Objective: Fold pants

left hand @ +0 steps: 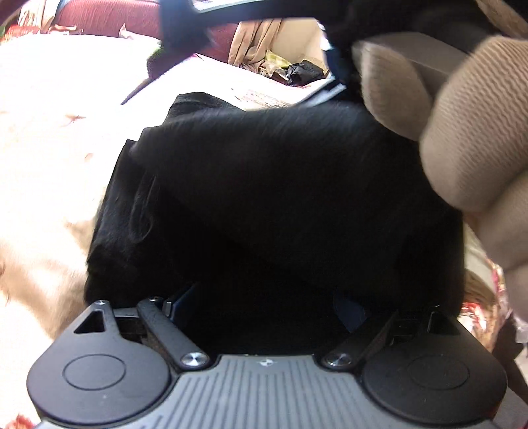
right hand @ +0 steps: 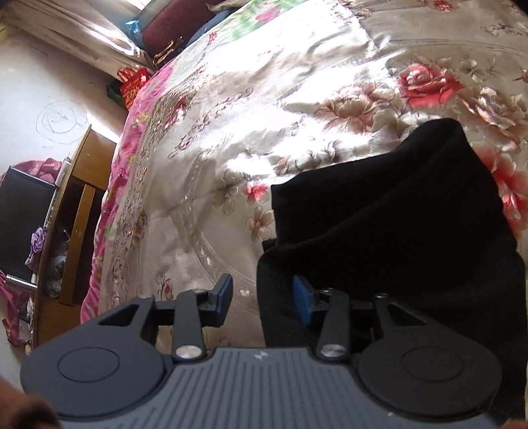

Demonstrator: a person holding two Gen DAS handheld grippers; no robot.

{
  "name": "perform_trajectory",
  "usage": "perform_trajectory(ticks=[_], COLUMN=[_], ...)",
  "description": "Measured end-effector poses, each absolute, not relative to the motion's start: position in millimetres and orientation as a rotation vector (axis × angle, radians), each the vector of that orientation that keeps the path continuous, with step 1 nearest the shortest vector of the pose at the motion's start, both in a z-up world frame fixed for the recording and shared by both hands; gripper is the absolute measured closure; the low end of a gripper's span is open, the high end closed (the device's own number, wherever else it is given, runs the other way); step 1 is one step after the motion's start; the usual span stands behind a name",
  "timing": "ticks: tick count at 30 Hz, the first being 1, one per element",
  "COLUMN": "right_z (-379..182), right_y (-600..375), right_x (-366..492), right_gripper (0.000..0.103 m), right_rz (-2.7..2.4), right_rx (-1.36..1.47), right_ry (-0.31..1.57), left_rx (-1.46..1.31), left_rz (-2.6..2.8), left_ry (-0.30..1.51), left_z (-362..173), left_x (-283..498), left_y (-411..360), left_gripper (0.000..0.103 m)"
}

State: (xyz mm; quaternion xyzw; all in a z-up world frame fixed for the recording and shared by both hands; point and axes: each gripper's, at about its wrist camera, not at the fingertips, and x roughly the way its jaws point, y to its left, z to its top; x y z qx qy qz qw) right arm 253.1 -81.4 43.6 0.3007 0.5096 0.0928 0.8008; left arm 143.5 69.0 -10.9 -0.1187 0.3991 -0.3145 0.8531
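Left wrist view: the left gripper [left hand: 264, 303] stands with its jaws spread wide, one blue-padded finger [left hand: 180, 305] at the left and a second, dimmer one [left hand: 349, 312] at the right. Between and beyond them lies one pair of black pants [left hand: 264, 184], a soft matte knit folded into a thick, roughly rectangular bundle with layered edges at its left side. Whether the pads touch the cloth cannot be told, since the fabric is dark there. At the upper right a gloved hand [left hand: 462, 138], in ribbed beige knit, wraps a grey handle [left hand: 429, 56]. The pants rest on a pale, glossy bedspread [left hand: 49, 132], overexposed by sunlight; a dark red headboard [left hand: 109, 19] runs behind.

Right wrist view: the right gripper [right hand: 264, 297] shows its two blue-padded fingers about half open, nothing pinched. The left finger [right hand: 224, 290] hangs over bare bedspread; the right finger [right hand: 302, 303] sits over the near edge of the pants [right hand: 396, 224], the bundle's edge falling between the two. The bedspread [right hand: 264, 99] is shiny satin with red and beige roses and a pink floral border [right hand: 115, 184]. Beside the bed stands one wooden cabinet [right hand: 79, 211].
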Motion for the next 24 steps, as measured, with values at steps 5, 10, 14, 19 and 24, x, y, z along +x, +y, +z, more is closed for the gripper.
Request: perform_trajectory(ticks=[5,10,14,19,24], right_z=[63,92,85,71,82], right_y=[-82,-90,-90,-72,-81], right_x=[244,237,255,270,281], right_gripper=[0.052,0.052,0.052,0.053,0.053], right_rz=[0.350,0.298,0.235,0.244,0.329], right_rx=[0.705,0.448,0.277,0.084,-0.007], right_ry=[1.084,0.995,1.015,0.980,0.992], left_rx=[-0.348,-0.469,-0.499,-0.585,-0.527], left_rz=[-0.677,-0.674,-0.597,-0.545,-0.567], left_ry=[0.853,0.858,0.826,0.745,0.746], left_z=[-21,-21,-18,-5,10], left_x=[130,131,101,71,68], left_y=[101,122,150,181,159], left_gripper=[0.004,0.004,0.004,0.002,0.000])
